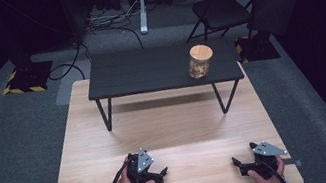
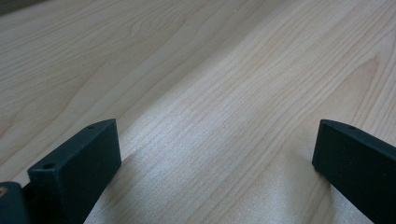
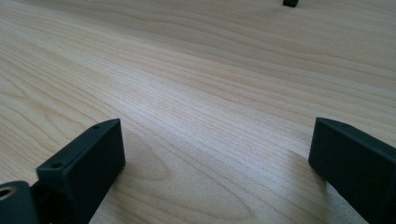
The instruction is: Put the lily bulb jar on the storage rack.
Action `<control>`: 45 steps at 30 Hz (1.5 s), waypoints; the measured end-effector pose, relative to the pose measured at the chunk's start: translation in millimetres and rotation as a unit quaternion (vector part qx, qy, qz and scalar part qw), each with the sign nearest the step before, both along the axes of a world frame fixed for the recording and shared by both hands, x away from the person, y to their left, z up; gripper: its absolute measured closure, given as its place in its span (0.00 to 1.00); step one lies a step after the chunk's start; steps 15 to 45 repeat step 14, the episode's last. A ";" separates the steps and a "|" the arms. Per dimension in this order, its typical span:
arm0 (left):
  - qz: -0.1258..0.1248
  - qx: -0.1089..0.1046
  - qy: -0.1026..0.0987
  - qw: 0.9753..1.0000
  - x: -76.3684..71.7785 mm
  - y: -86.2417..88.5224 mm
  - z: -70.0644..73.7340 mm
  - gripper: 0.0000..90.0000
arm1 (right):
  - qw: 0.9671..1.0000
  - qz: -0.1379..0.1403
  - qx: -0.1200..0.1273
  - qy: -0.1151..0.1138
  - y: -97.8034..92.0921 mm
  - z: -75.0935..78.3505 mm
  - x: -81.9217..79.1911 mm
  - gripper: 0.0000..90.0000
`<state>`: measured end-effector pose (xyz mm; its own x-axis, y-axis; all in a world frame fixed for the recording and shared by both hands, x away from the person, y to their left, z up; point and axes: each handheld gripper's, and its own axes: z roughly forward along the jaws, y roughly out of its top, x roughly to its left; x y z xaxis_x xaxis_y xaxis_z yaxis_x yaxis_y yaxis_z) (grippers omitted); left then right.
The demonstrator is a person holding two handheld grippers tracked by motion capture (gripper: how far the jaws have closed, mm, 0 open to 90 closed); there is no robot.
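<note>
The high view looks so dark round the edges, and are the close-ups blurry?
High view: light falls on the wooden table; the floor around goes dark; the jar stays readable. Left gripper view: soft sheen on the wood, left claw sharp. Right gripper view: right claw sharp, far wood softer.

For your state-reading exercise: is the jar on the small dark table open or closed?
Closed. The jar stands upright on the dark table with its wooden lid seated on top.

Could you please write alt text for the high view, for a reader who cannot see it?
A person's hands rest an open left gripper and an open right gripper on the near edge of a light wooden table. Farther back, a glass jar with a wooden lid stands on a small black bench.
</note>
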<state>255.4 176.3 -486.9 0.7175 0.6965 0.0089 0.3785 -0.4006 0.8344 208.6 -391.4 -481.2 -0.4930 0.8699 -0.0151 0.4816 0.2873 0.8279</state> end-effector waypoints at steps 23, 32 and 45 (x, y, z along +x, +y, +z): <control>0.000 0.000 0.000 1.000 0.1 0.0 0.2 0.01 | 1.000 -0.007 0.000 0.001 1.6 0.3 -0.4 0.02; 0.000 0.000 0.000 1.000 0.1 0.0 0.2 0.01 | 1.000 -0.007 0.000 0.001 1.6 0.3 -0.4 0.02; 0.000 0.000 0.000 1.000 0.1 0.0 0.2 0.01 | 1.000 -0.007 0.000 0.001 1.6 0.3 -0.4 0.02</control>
